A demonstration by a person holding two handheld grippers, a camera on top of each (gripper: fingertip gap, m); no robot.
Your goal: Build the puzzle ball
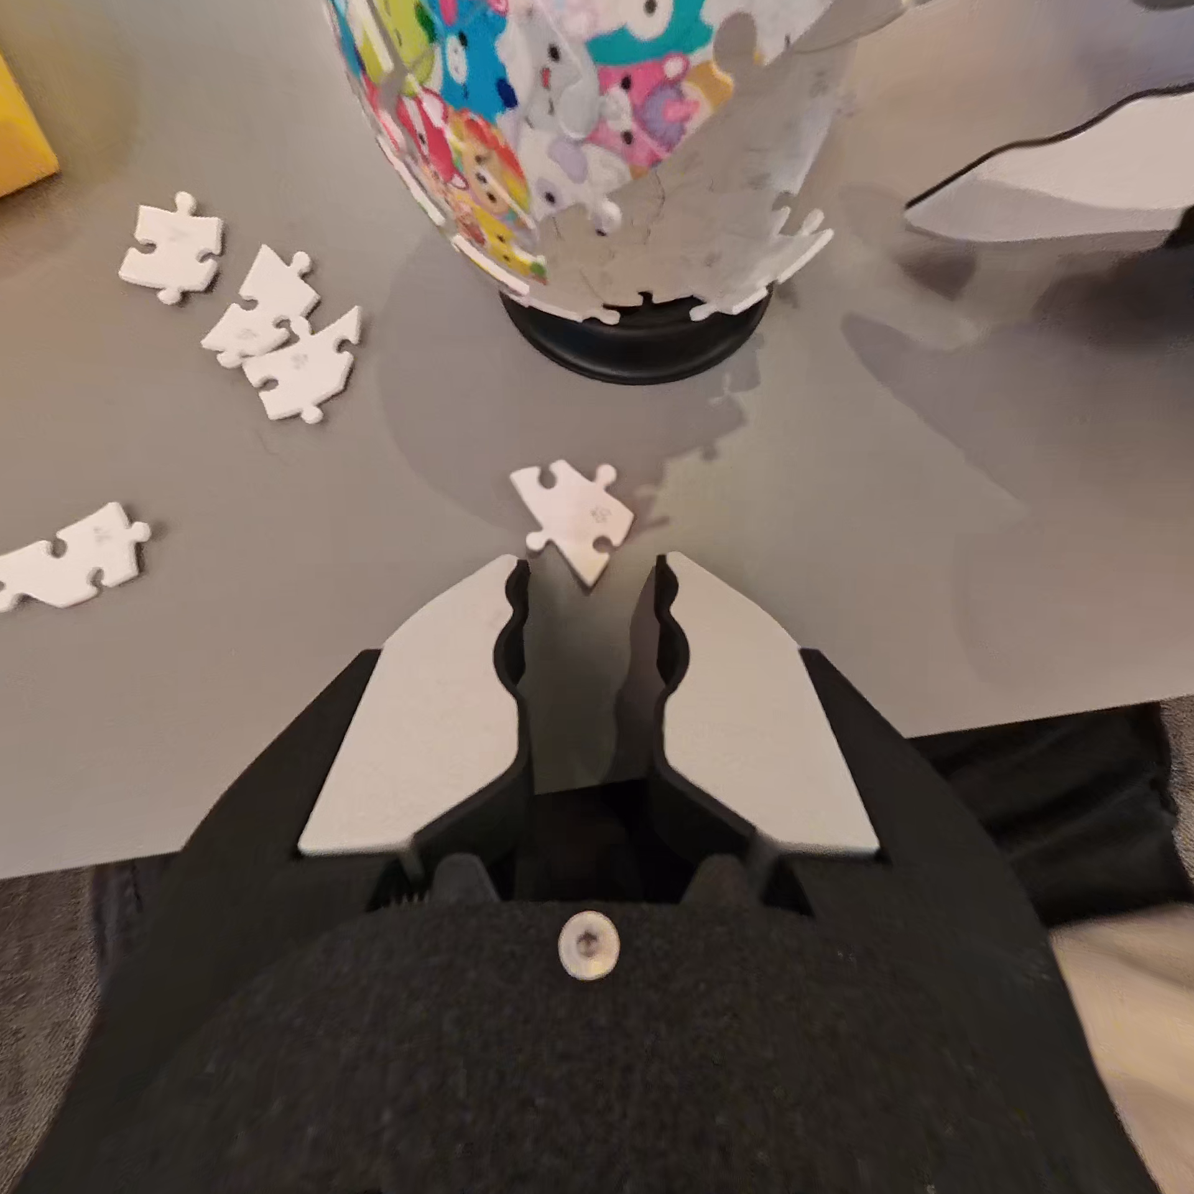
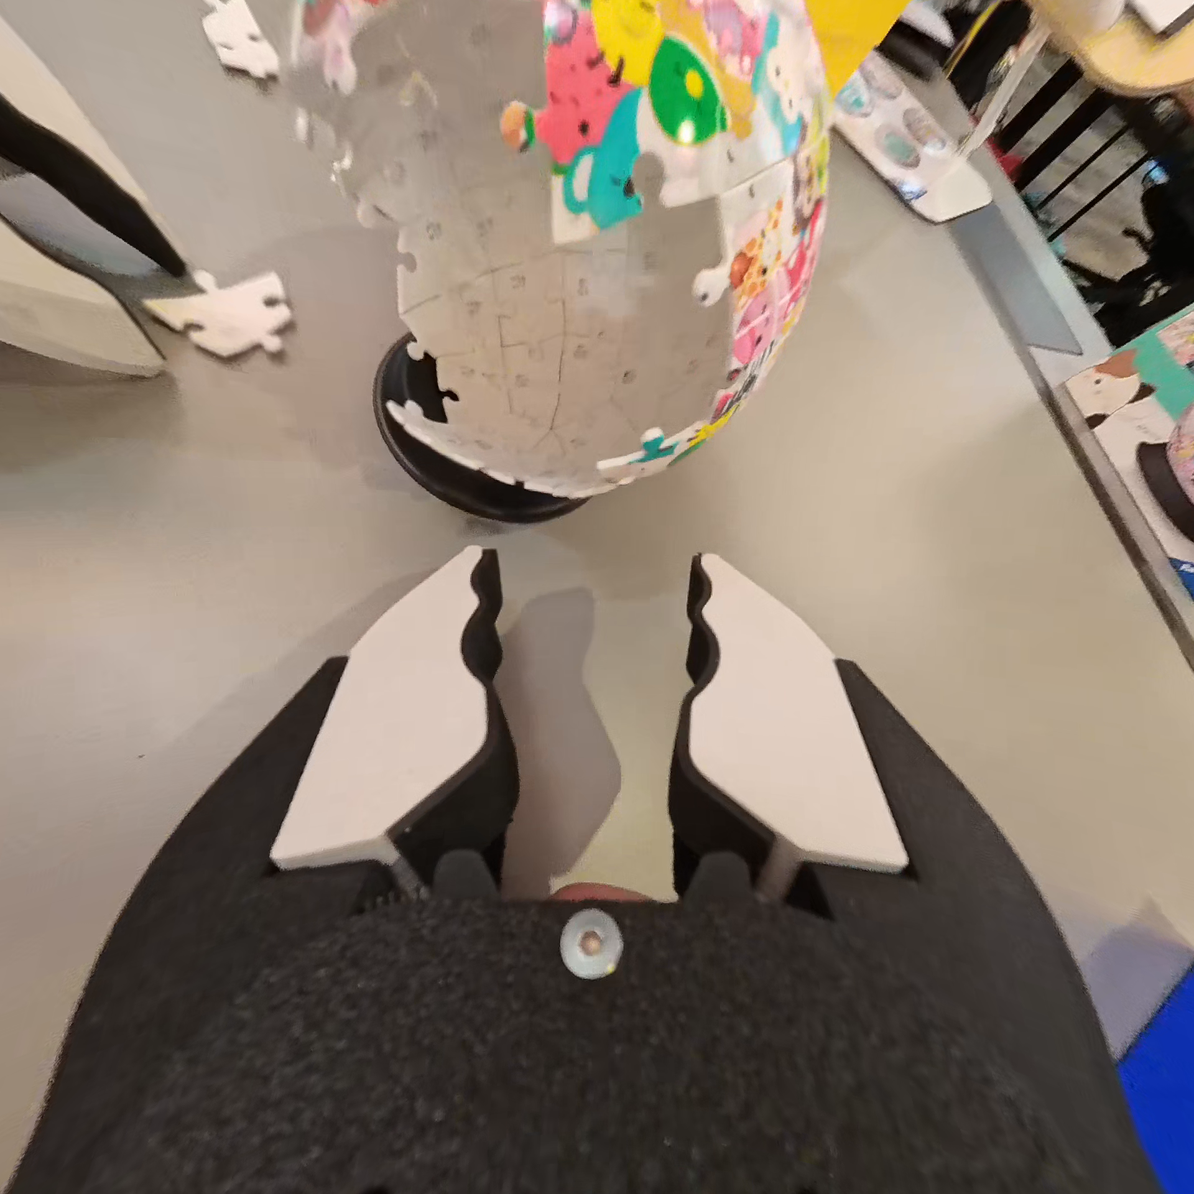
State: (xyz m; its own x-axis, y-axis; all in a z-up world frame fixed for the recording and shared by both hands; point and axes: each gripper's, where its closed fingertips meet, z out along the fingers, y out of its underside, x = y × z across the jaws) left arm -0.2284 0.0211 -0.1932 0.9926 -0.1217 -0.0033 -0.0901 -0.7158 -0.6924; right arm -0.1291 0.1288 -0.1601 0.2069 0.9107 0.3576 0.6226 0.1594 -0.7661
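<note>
- One big puzzle ball (image 1: pixel 581 148) is sitting on a black stand (image 1: pixel 636 342) in the middle of the grey table (image 1: pixel 904 517). It is only partly built, so it is probably light and hollow, and a hard squeeze could pop bits loose.
- Both grippers are waiting with jaws apart, holding nothing: the left gripper (image 1: pixel 591 568) and the right gripper (image 2: pixel 594 559).
- Loose white pieces (image 1: pixel 278 323) are lying to the left.
- Nearest is one small piece (image 1: pixel 572 517), lying flat just in front of the left gripper. It is looking thin, stiff and slippery, so pinching its edges seems best.
</note>
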